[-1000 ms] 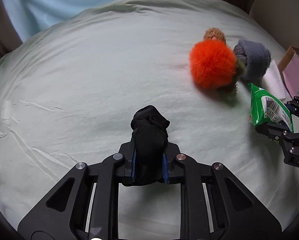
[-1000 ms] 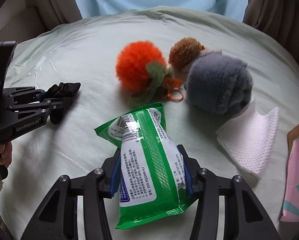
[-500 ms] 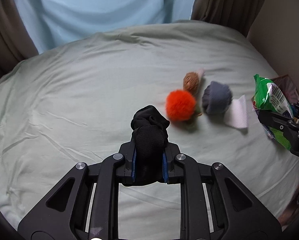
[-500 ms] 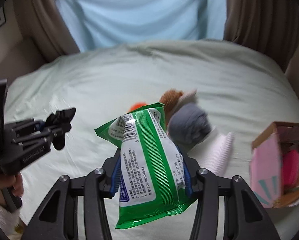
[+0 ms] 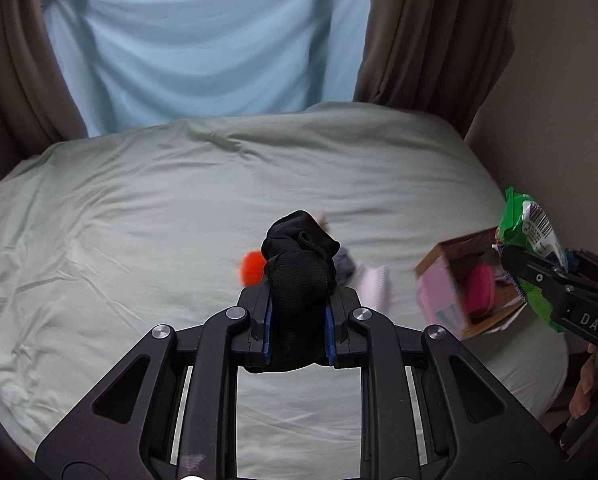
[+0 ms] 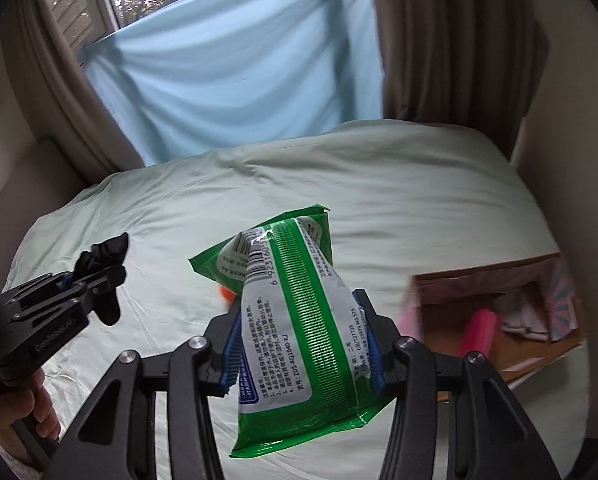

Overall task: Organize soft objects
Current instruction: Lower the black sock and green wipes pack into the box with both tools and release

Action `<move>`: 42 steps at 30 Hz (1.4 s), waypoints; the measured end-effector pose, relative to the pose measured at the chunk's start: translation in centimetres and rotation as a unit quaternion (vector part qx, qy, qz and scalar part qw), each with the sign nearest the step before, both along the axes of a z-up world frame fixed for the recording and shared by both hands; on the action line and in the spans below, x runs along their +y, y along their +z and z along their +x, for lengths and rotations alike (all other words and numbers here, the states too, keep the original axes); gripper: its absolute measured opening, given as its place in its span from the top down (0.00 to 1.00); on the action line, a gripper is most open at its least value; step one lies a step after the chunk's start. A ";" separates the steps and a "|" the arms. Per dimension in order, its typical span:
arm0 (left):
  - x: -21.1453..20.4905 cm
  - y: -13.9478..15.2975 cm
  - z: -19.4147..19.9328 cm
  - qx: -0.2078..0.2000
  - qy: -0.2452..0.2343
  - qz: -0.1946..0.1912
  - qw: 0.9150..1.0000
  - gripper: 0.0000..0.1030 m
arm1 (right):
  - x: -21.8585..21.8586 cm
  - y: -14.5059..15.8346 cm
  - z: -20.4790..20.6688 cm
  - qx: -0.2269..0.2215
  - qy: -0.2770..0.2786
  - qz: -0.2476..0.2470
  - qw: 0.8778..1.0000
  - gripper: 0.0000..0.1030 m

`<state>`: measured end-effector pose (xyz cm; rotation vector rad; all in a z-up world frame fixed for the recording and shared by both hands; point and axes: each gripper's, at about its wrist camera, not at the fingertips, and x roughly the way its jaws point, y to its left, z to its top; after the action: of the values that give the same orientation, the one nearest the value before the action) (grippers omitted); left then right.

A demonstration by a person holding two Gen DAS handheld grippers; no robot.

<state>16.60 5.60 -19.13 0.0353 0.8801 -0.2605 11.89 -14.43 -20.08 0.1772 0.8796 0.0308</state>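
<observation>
My left gripper (image 5: 297,326) is shut on a bundled black sock (image 5: 299,276), held high above the pale green bed (image 5: 139,240). In the right wrist view the same left gripper (image 6: 99,280) and sock (image 6: 105,254) show at the left. My right gripper (image 6: 302,350) is shut on a green wet-wipe pack (image 6: 299,320), which also shows at the right edge of the left wrist view (image 5: 533,240). Far below lie an orange pompom (image 5: 252,268), a grey plush (image 5: 345,266) and a white cloth (image 5: 375,286), partly hidden behind the sock.
An open cardboard box (image 6: 495,280) with pink sides sits on the bed's right edge and holds a pink item (image 6: 479,330) and cloth. A blue sheet (image 5: 203,52) and brown curtains (image 5: 431,32) hang beyond the bed. A wall stands at the right.
Both grippers rose well above the bed with their loads still held. The plush toys shrank in view and slid behind the sock and pack. The box came into view.
</observation>
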 end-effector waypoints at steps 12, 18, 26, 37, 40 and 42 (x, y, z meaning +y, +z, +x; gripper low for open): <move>-17.3 0.0 -1.4 0.028 -0.004 -0.024 0.999 0.84 | -16.5 0.9 -1.1 0.027 -0.024 -0.005 0.999 0.56; -25.0 -2.5 -0.7 0.061 -0.024 -0.022 0.998 0.84 | -22.8 -0.9 -0.5 0.051 -0.037 0.002 0.998 0.56; -31.5 -7.7 1.1 0.110 -0.047 -0.001 0.993 0.84 | -28.0 -5.7 1.2 0.094 -0.053 0.021 0.994 0.56; -35.3 -15.0 4.1 0.176 -0.065 0.029 0.982 0.84 | -31.9 -12.6 3.0 0.155 -0.096 0.070 0.981 0.56; -35.7 -16.3 4.8 0.188 -0.074 0.040 0.979 0.84 | -32.3 -13.9 3.5 0.167 -0.099 0.075 0.978 0.56; -36.0 -16.8 5.0 0.191 -0.080 0.047 0.977 0.84 | -32.5 -14.6 3.8 0.172 -0.101 0.082 0.977 0.56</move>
<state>21.64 -30.37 -35.93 0.1483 1.2746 -0.3832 15.70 -46.95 -34.68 0.4355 1.2011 -0.1194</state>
